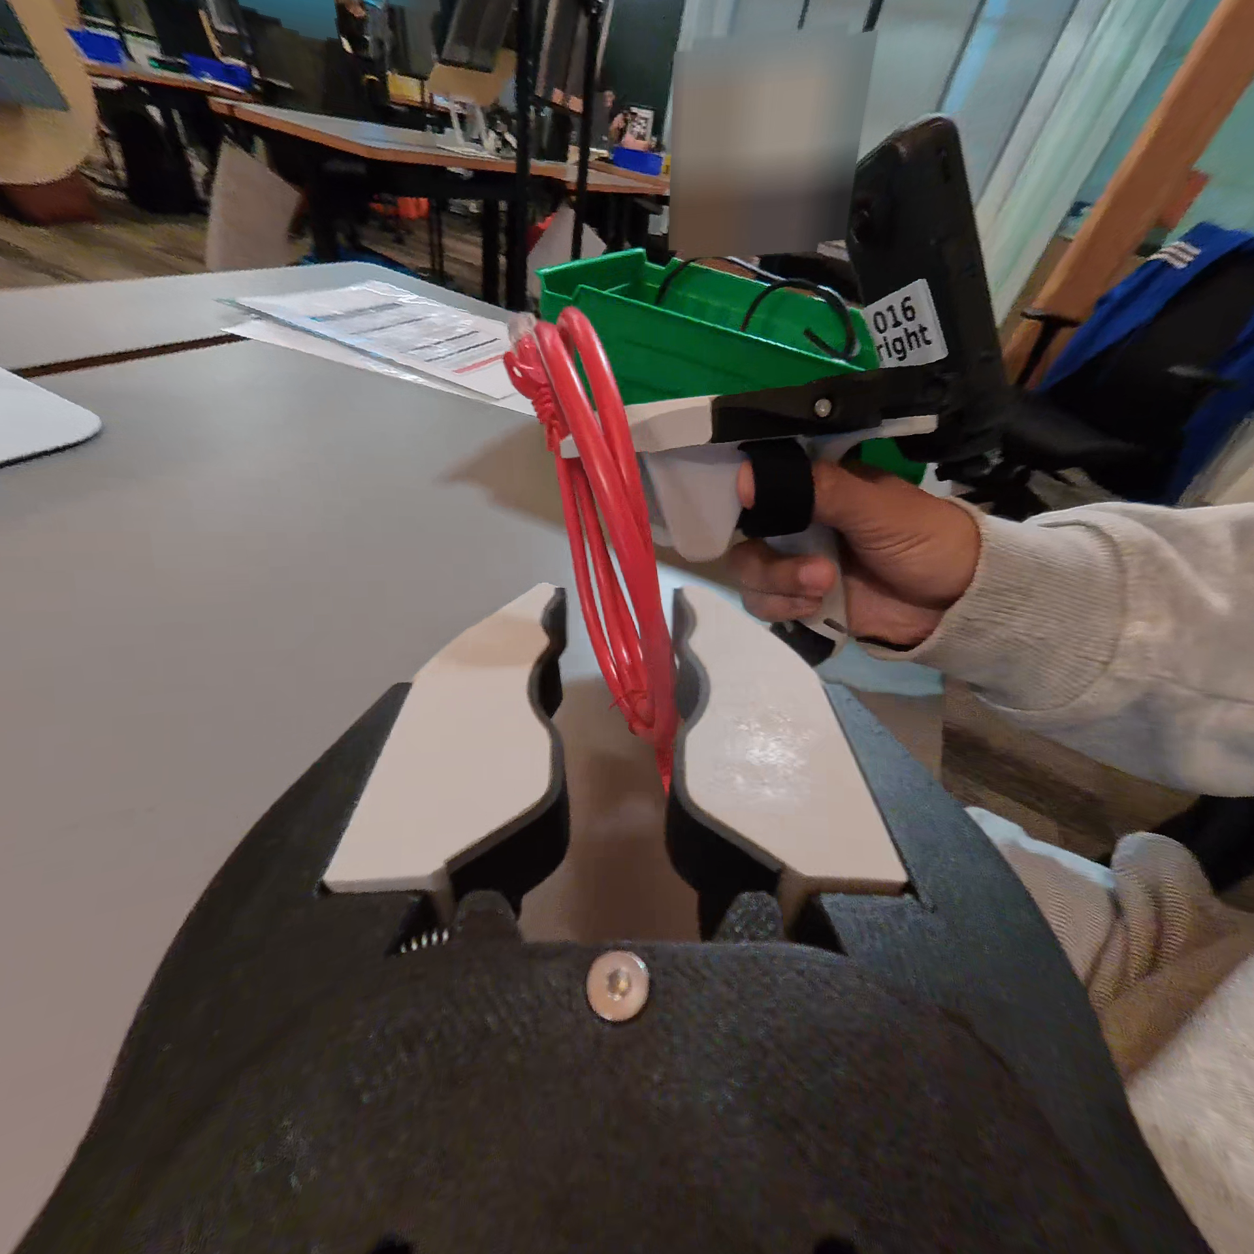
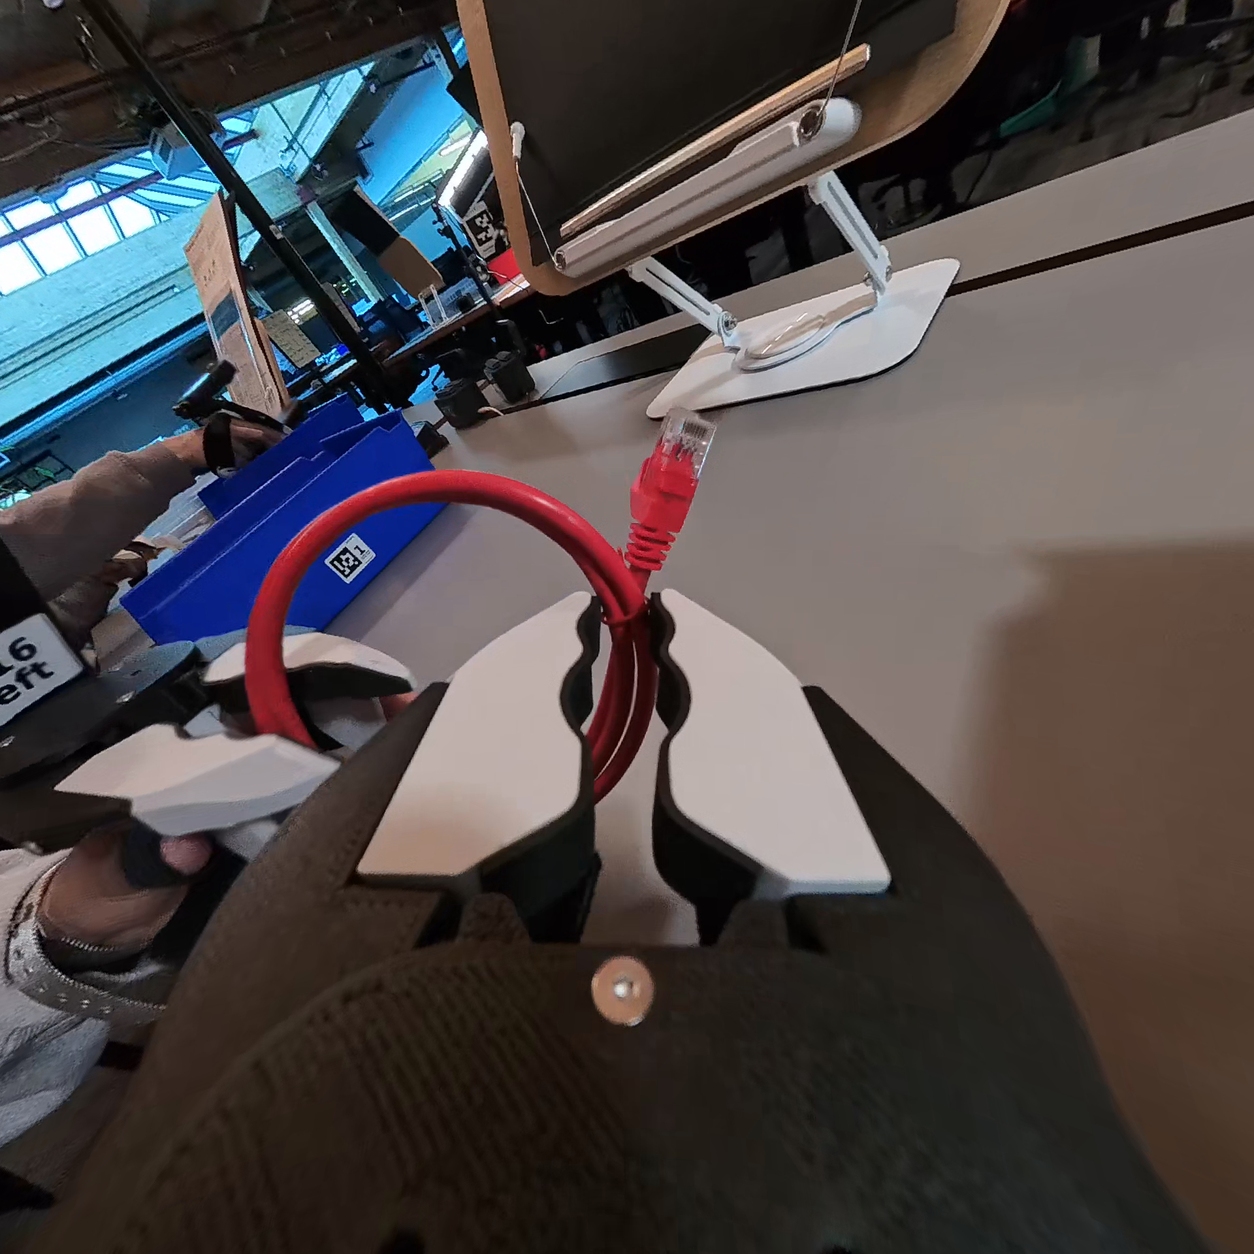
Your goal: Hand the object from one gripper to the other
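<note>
A coiled red network cable point(image 1: 604, 488) hangs above the grey table point(image 1: 271, 543). My right gripper point(image 2: 624, 604) is shut on the coil near its tie, with the clear-tipped plug point(image 2: 672, 468) sticking up past the fingertips. In the left wrist view the right gripper point(image 1: 570, 441) comes in from the right, held by a hand. My left gripper point(image 1: 619, 600) is open, and the coil's lower loop hangs between its fingers, close to the right finger. It also shows in the right wrist view point(image 2: 326, 712), fingers either side of the red loop point(image 2: 421, 485).
A green bin point(image 1: 678, 339) holding black wires stands at the table's far edge, beside papers in a clear sleeve point(image 1: 380, 332). A blue bin point(image 2: 292, 529) sits to the left. A white stand base point(image 2: 814, 339) carries a tilted screen. Across from one pair of fingers to the other is roughly 9 centimeters.
</note>
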